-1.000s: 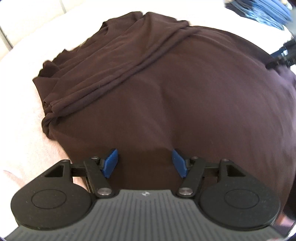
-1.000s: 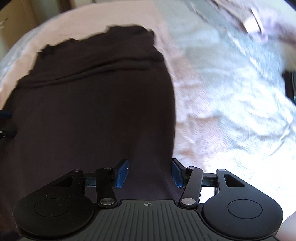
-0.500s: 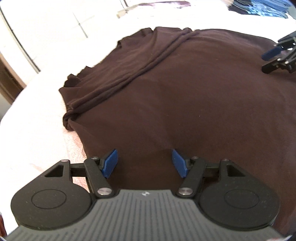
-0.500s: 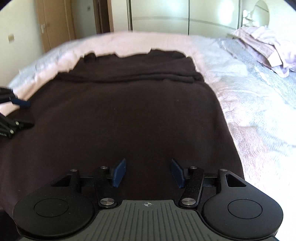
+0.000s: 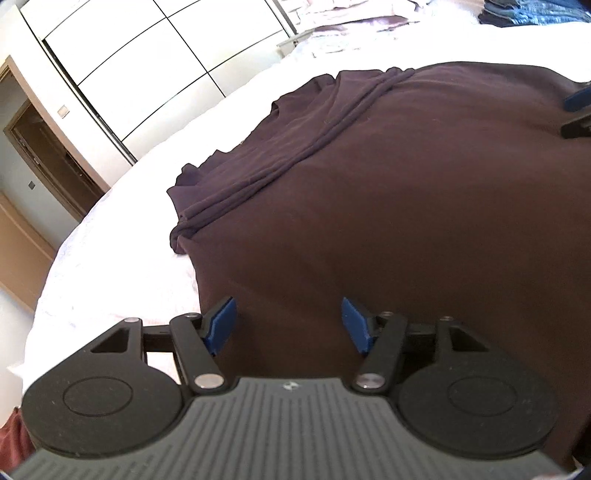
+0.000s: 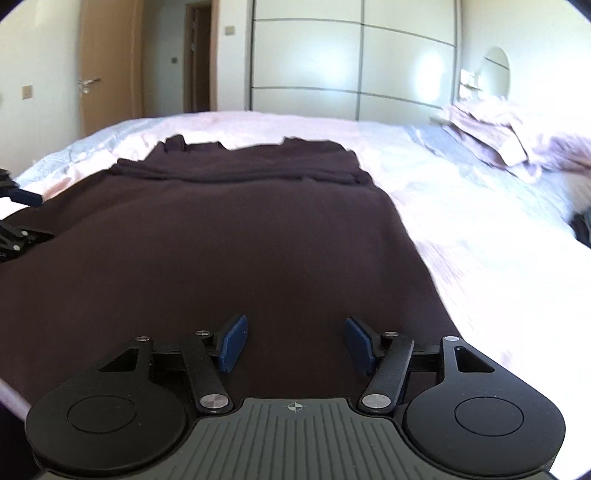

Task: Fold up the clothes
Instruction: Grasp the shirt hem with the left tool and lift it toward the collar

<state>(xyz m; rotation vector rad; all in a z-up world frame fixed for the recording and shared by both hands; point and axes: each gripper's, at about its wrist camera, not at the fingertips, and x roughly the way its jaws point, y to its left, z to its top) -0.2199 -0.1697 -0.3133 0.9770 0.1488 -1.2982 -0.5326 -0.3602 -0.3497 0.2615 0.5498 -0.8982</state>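
A dark brown garment (image 5: 388,184) lies spread flat on the bed, with a bunched fold line across its far part; the right wrist view shows the same garment (image 6: 229,236) reaching away from me. My left gripper (image 5: 288,321) hovers open over the garment's near left edge, nothing between its blue pads. My right gripper (image 6: 295,341) is open too, above the near right part of the cloth. The right gripper's fingers (image 5: 576,110) show at the right edge of the left wrist view, and the left gripper's fingers (image 6: 18,221) at the left edge of the right wrist view.
The bed cover (image 6: 480,221) is pale pink and white. Pillows (image 6: 509,144) are piled at the right. Beyond the bed stand a white wardrobe (image 6: 351,62) and a wooden door (image 6: 110,66). Dark blue folded clothes (image 5: 535,14) lie at the far top right.
Both grippers have lifted and tilted up from the garment, so the room's far wall and wardrobe have come into view. Both stay open and the garment has not moved.
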